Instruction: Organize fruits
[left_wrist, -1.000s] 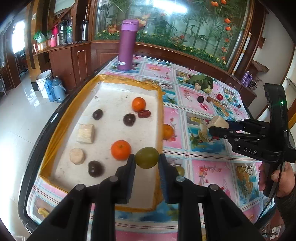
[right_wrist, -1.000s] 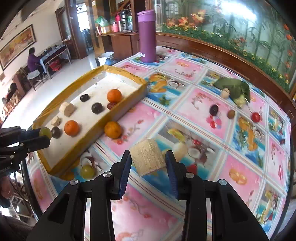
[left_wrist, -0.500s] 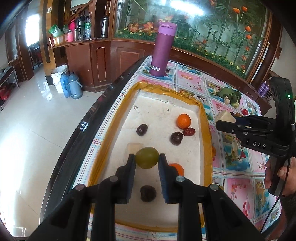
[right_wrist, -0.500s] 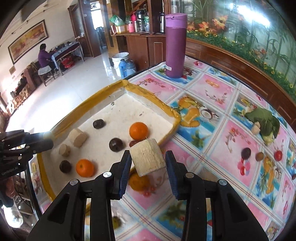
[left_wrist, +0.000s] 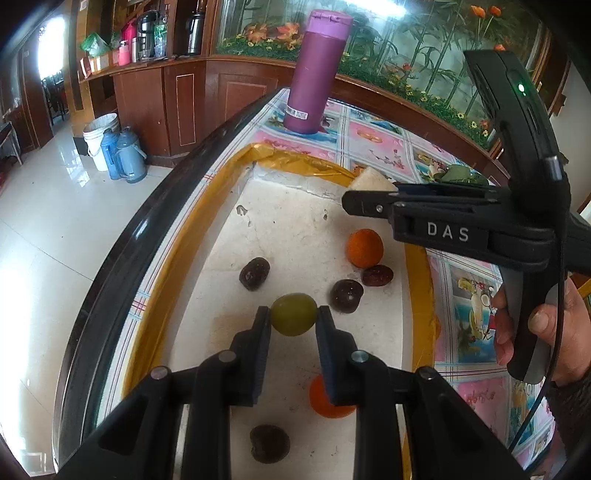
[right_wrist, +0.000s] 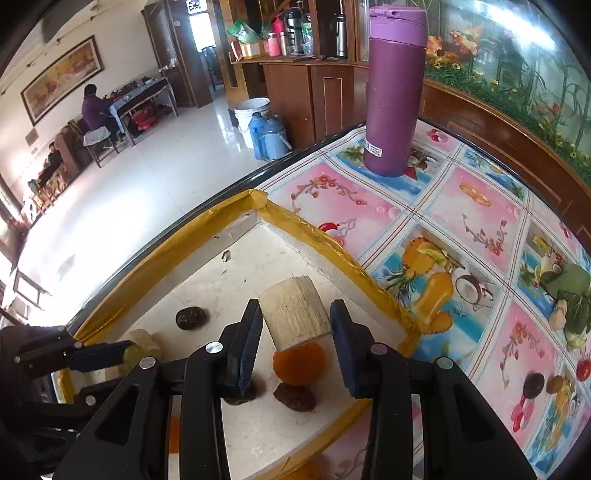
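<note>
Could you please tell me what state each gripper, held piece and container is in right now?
left gripper: shut on the green fruit, above the tray
right gripper: shut on the pale fibrous chunk, above the tray
tray: holding fruit, yellow-taped rim
purple bottle: upright, lid closed

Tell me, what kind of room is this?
Probably a big family dining or living room: a table with a fruit-print cloth, a wooden sideboard holding thermos flasks, a large fish tank with plants, and a person sitting at another table far off.
</note>
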